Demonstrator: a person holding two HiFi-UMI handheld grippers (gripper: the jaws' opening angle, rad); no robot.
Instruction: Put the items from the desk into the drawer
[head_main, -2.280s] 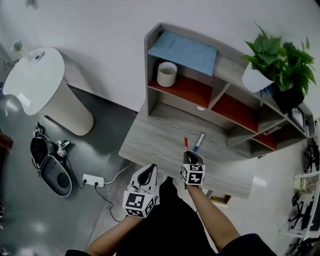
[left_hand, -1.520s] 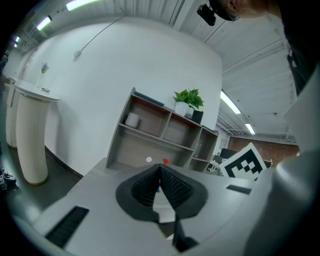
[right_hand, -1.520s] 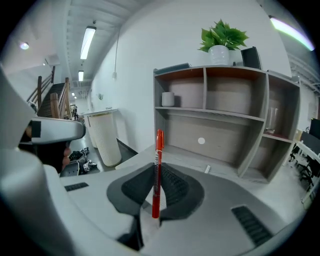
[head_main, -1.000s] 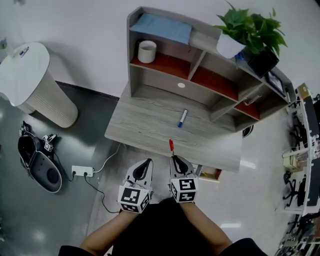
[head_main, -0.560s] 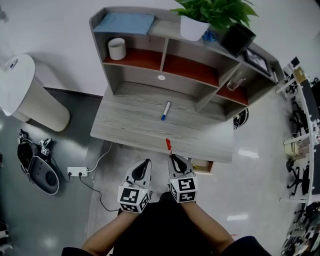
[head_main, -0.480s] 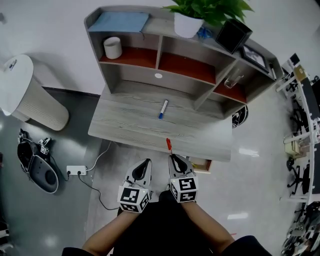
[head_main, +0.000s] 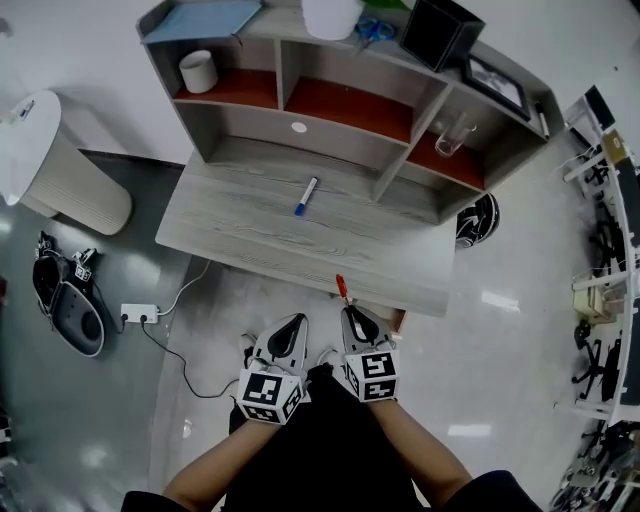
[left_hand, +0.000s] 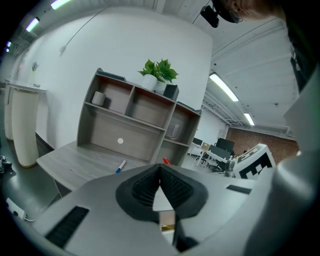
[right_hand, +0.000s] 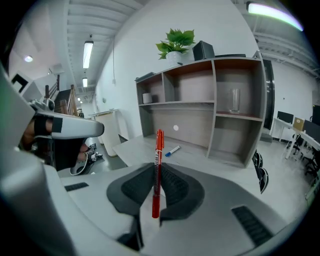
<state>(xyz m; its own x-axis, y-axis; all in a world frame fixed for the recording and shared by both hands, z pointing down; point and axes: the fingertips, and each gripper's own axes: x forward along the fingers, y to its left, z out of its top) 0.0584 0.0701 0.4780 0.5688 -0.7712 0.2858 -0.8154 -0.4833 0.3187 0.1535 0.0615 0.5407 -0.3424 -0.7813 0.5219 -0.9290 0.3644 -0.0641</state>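
Note:
My right gripper (head_main: 353, 318) is shut on a red pen (head_main: 342, 288) that sticks up and forward past its tips, just off the front edge of the grey wooden desk (head_main: 250, 235). In the right gripper view the red pen (right_hand: 158, 165) stands upright between the pads of the right gripper (right_hand: 159, 175). A blue pen (head_main: 306, 196) lies on the desk near the hutch; it also shows as the blue pen (right_hand: 172, 150) and the blue pen (left_hand: 120, 166). My left gripper (head_main: 289, 334) is shut and empty beside the right one; the left gripper (left_hand: 160, 172) shows its pads meeting. A brown drawer corner (head_main: 398, 318) peeks from under the desk edge.
The hutch (head_main: 330, 120) holds a white cup (head_main: 198, 72), a glass (head_main: 450, 133), a black box (head_main: 440, 30) and a white pot (head_main: 330, 15). On the floor are a white bin (head_main: 55, 160), a power strip (head_main: 138, 313) and a black round object (head_main: 478, 218).
The view has drawn back from the desk. Both grippers moved from over the desktop to the floor side of its front edge; the right one still holds the red pen.

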